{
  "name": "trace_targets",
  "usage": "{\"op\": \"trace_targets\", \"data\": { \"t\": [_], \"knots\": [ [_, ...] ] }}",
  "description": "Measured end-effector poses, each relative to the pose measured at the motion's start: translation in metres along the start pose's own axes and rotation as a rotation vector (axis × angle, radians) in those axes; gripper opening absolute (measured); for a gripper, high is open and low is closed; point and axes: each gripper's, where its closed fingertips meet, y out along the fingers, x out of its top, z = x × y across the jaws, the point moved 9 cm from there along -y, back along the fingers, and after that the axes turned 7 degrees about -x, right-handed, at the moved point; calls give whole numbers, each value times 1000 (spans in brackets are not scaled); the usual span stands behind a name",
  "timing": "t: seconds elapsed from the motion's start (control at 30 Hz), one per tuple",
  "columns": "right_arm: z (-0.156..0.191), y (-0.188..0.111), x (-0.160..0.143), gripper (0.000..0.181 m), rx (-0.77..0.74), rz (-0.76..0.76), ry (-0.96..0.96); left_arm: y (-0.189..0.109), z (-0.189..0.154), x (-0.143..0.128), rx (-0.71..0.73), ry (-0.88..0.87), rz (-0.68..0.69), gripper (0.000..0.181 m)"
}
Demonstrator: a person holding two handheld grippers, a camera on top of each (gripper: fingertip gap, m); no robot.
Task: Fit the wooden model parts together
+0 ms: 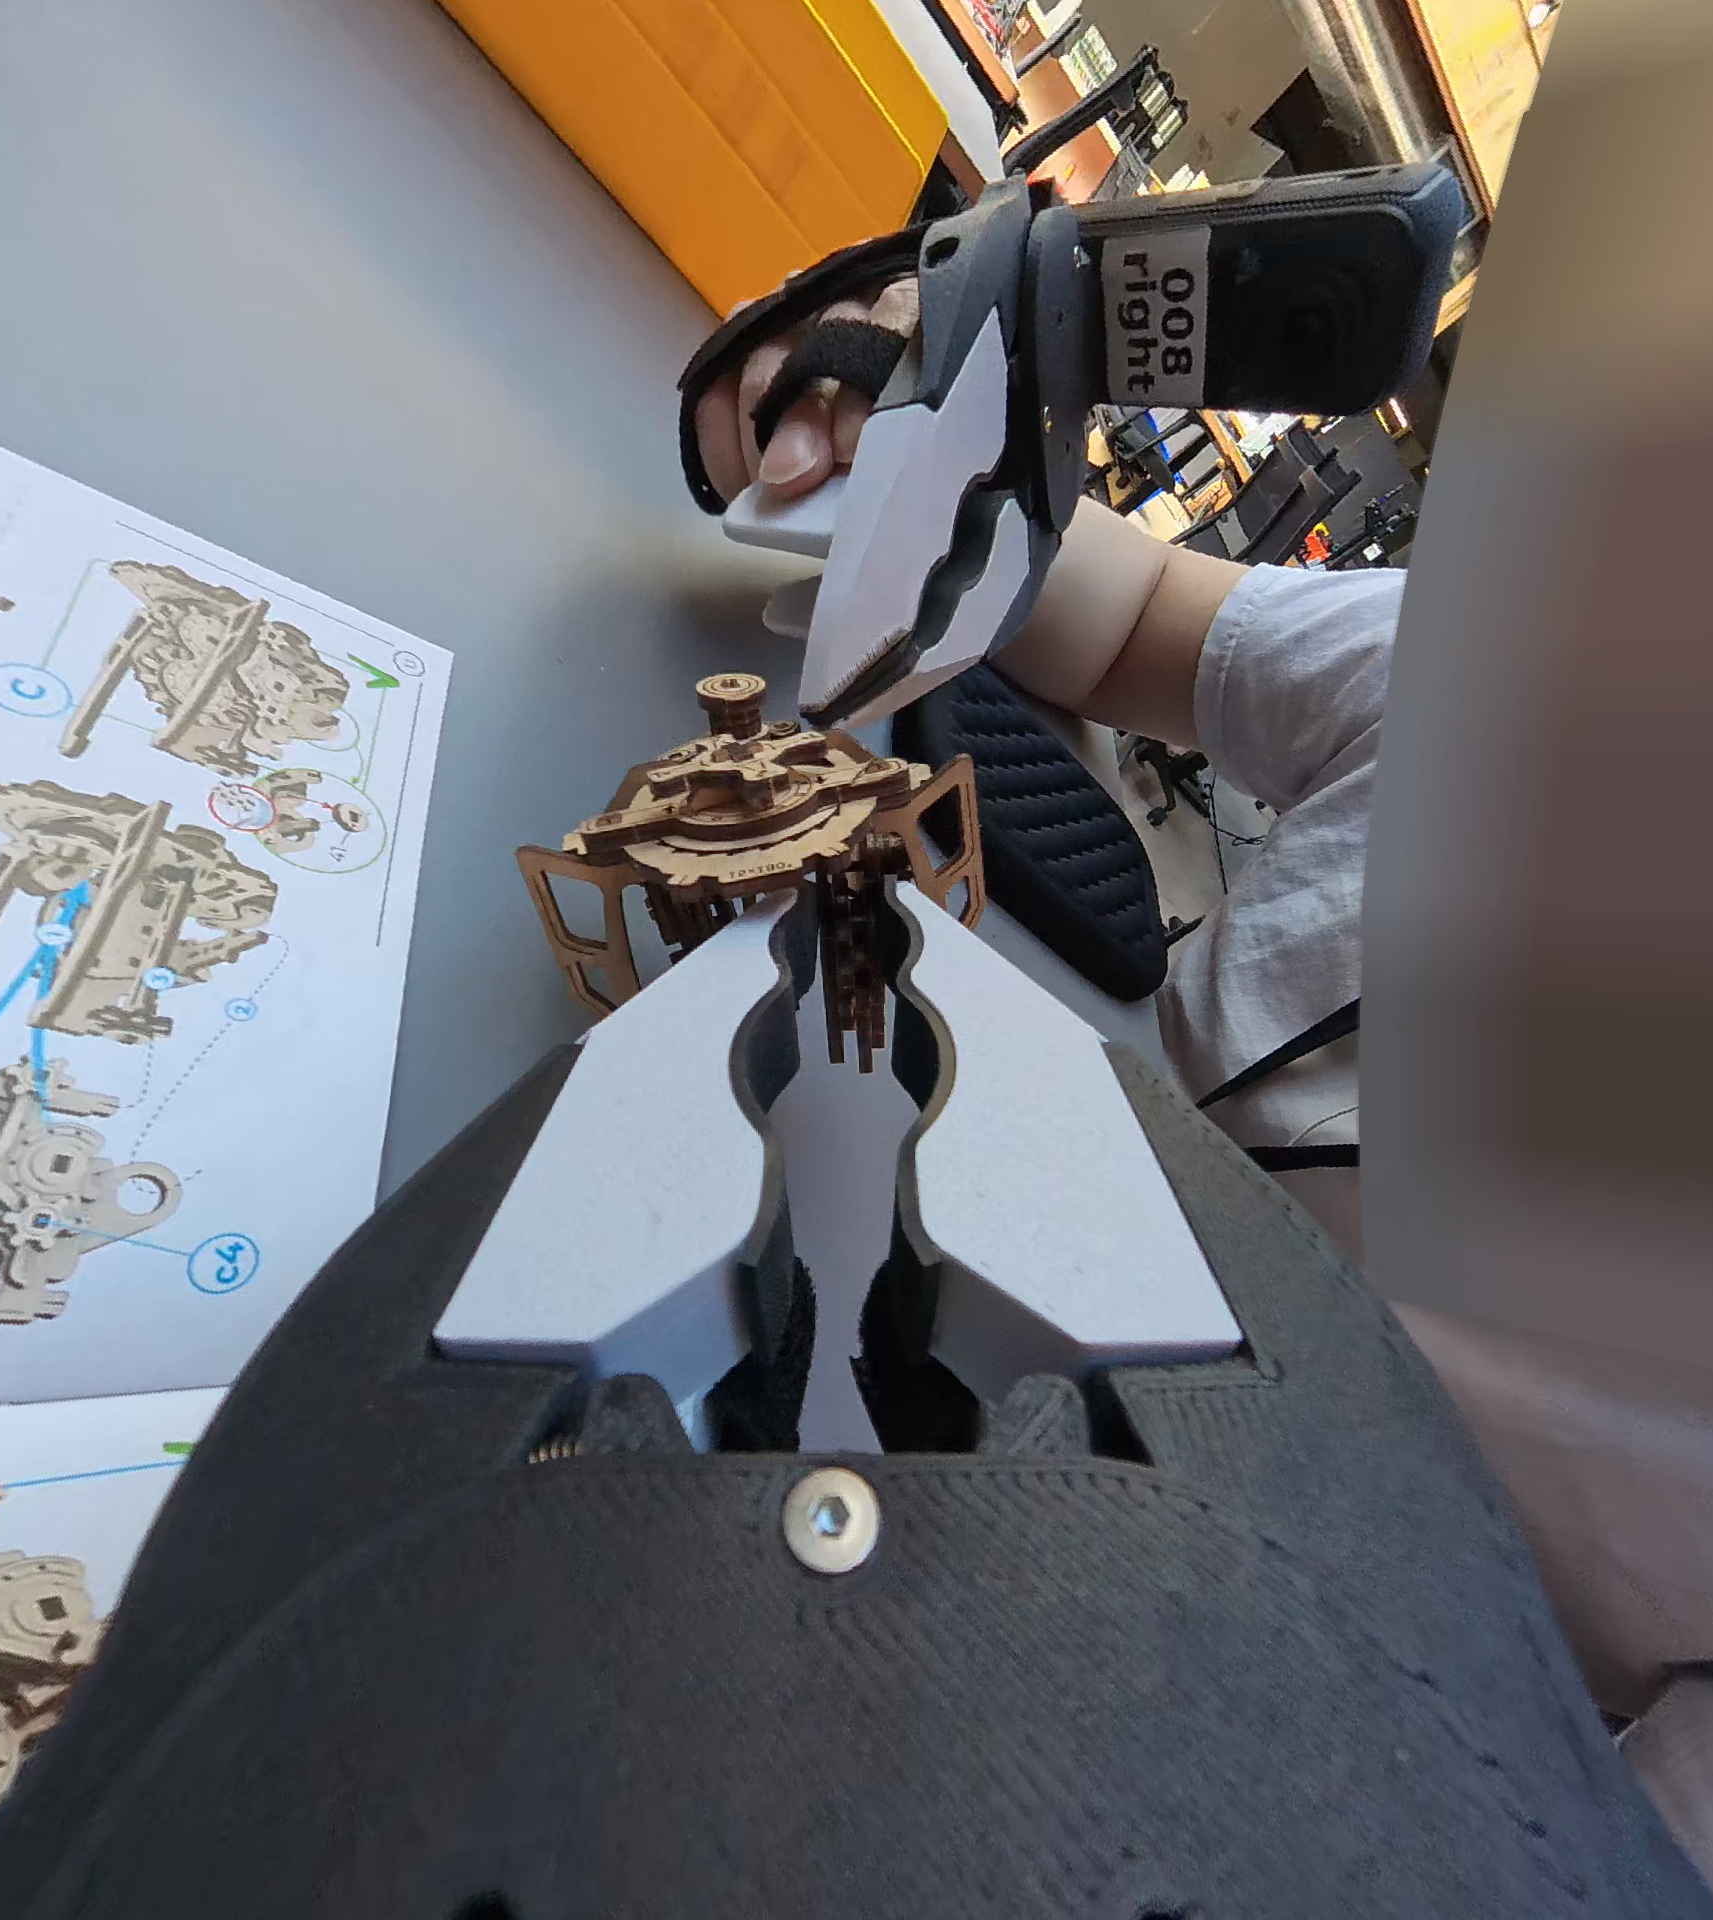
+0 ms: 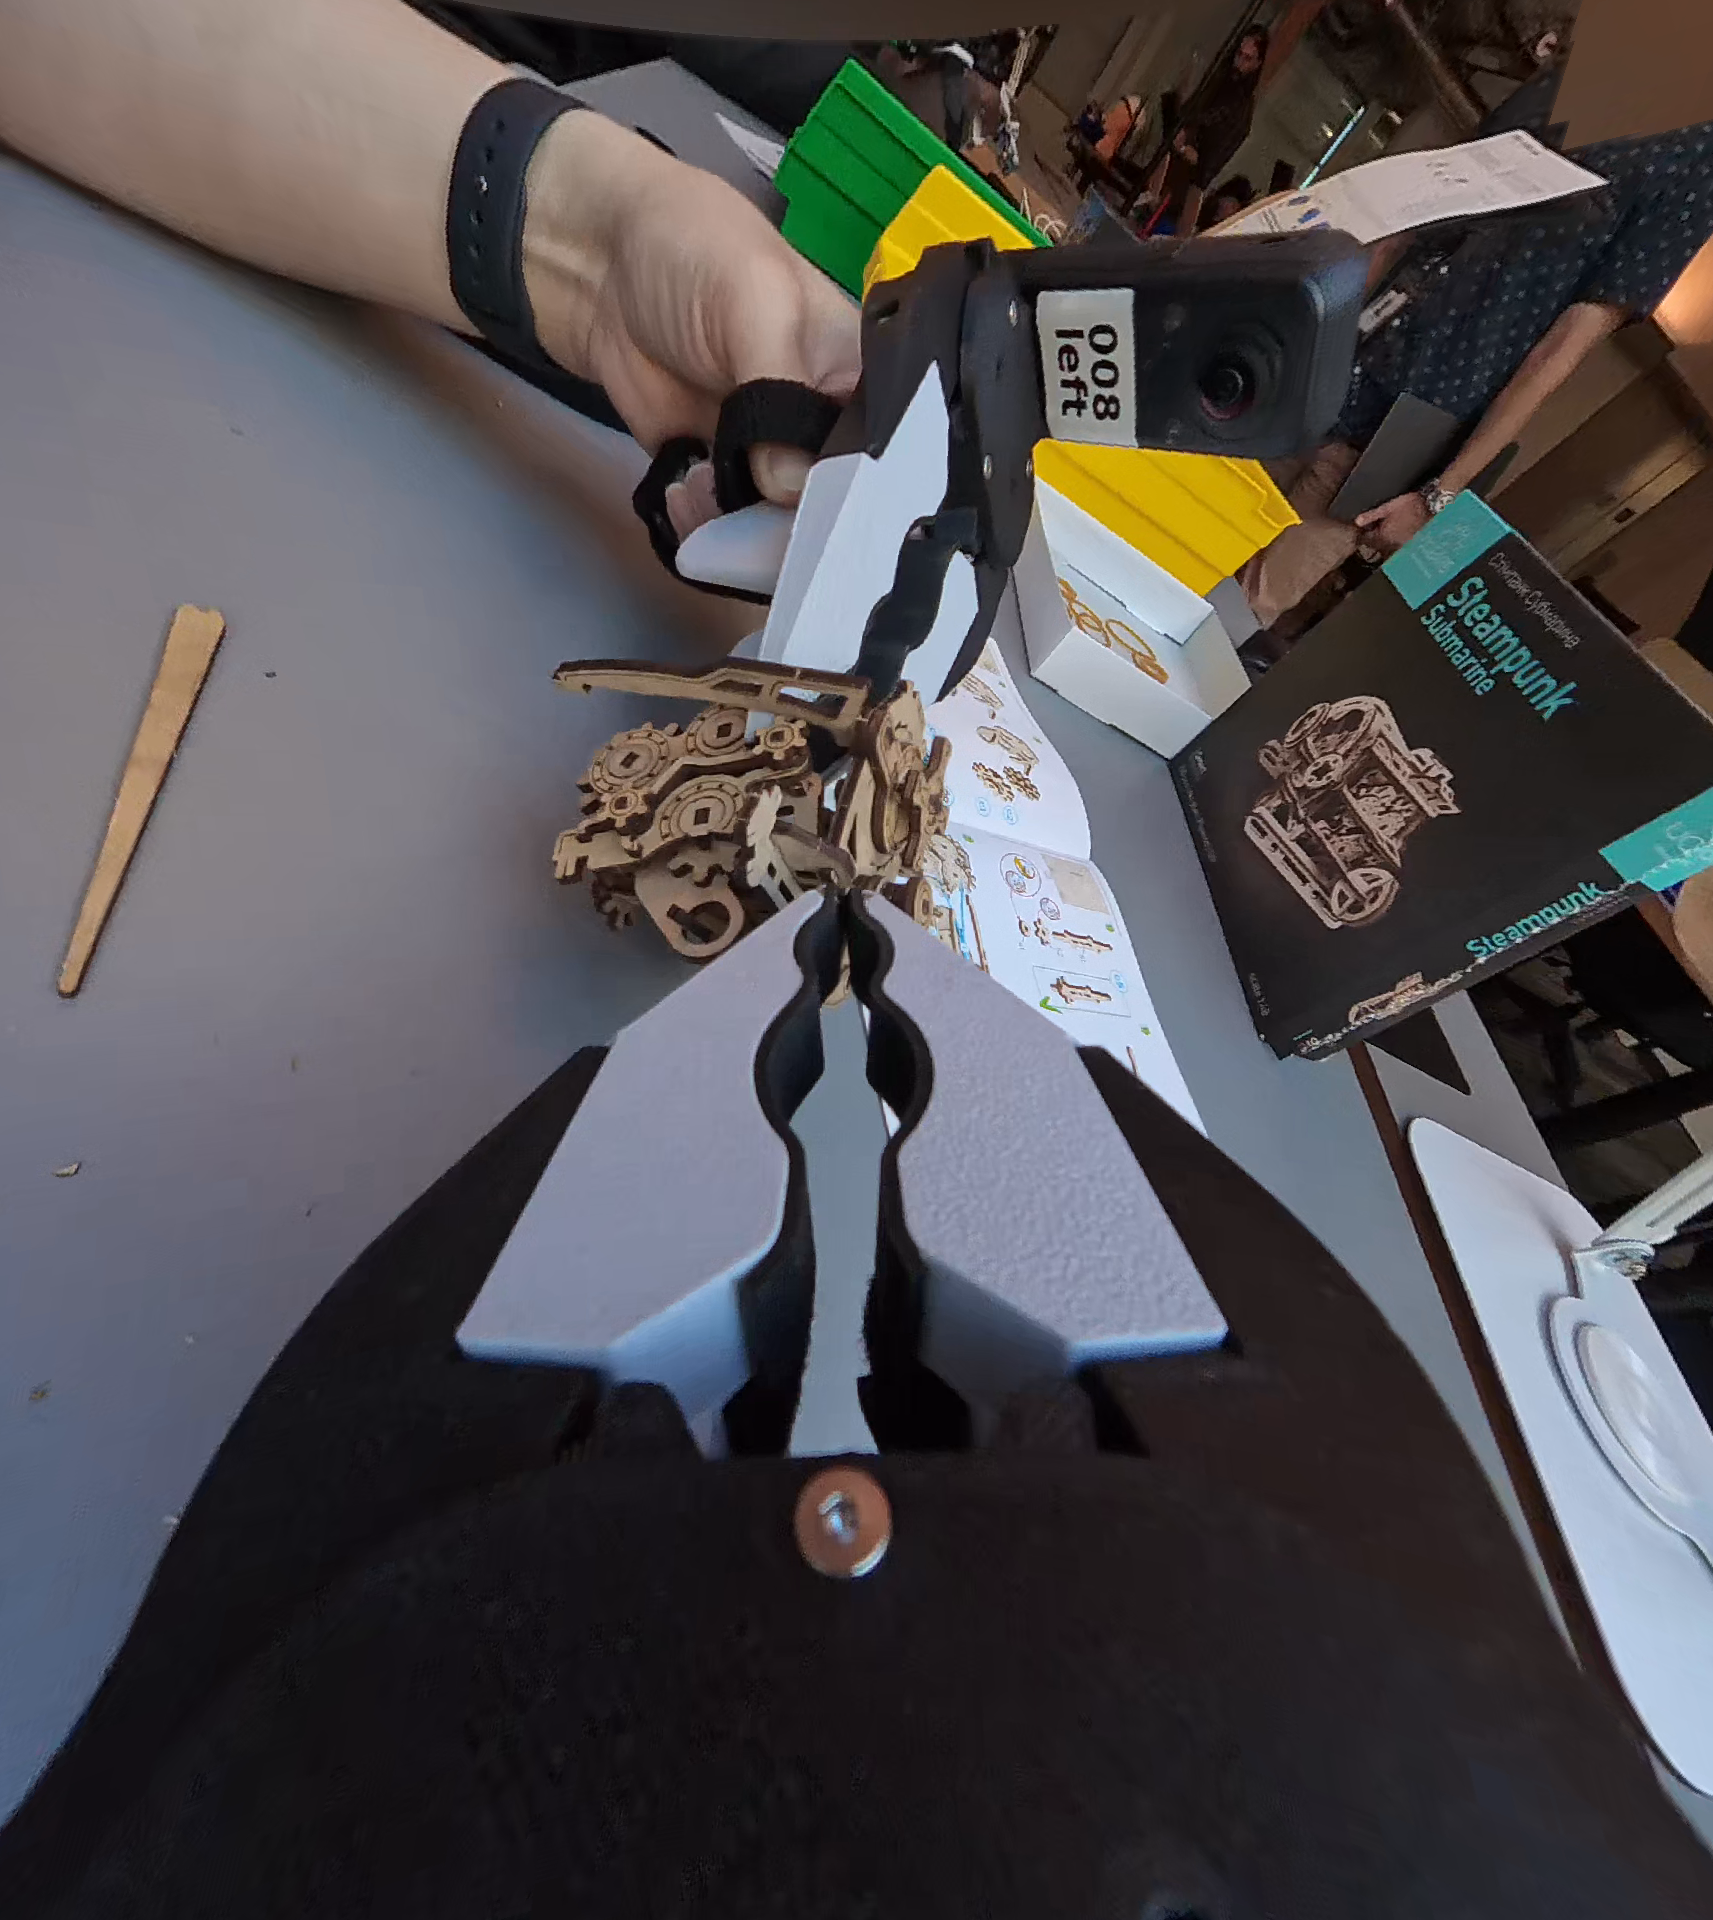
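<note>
The wooden model (image 1: 758,821) is a half-built cluster of gears and plates with two open side brackets, held above the grey table (image 1: 312,312). My left gripper (image 1: 839,902) is shut on a stack of gears on the model's underside. My right gripper (image 2: 836,914) is shut, its tips pinching a thin wooden part at the model's (image 2: 706,821) edge; a sliver of wood shows between its pads. In the left wrist view the right gripper (image 1: 857,715) touches the model's top next to a round peg. The left gripper (image 2: 883,681) grips the model from the far side.
Instruction sheets (image 1: 156,883) lie on the table beside the model. A loose wooden stick (image 2: 140,800) lies to the left. A black kit box (image 2: 1475,790), a white box (image 2: 1122,644), yellow and green bins (image 2: 935,208) and a white stand base (image 2: 1558,1455) are at the right. Less than 4 cm separates the two grippers' tips. The loose wooden stick (image 2: 140,800) lies around 12 cm away from my left fingertips.
</note>
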Motion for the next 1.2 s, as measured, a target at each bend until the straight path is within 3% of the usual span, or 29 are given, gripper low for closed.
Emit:
{"op": "trace_targets", "data": {
  "t": [0.53, 1.2],
  "knots": [
    [-4, 2, 2, 0, 6, -45, 167, 1, 0, 2, -28, -8, -37, 10],
    [5, 6, 2, 0, 12, 45, 35, 4, 2, -2, 31, -17, 25, 9]
  ]
}}
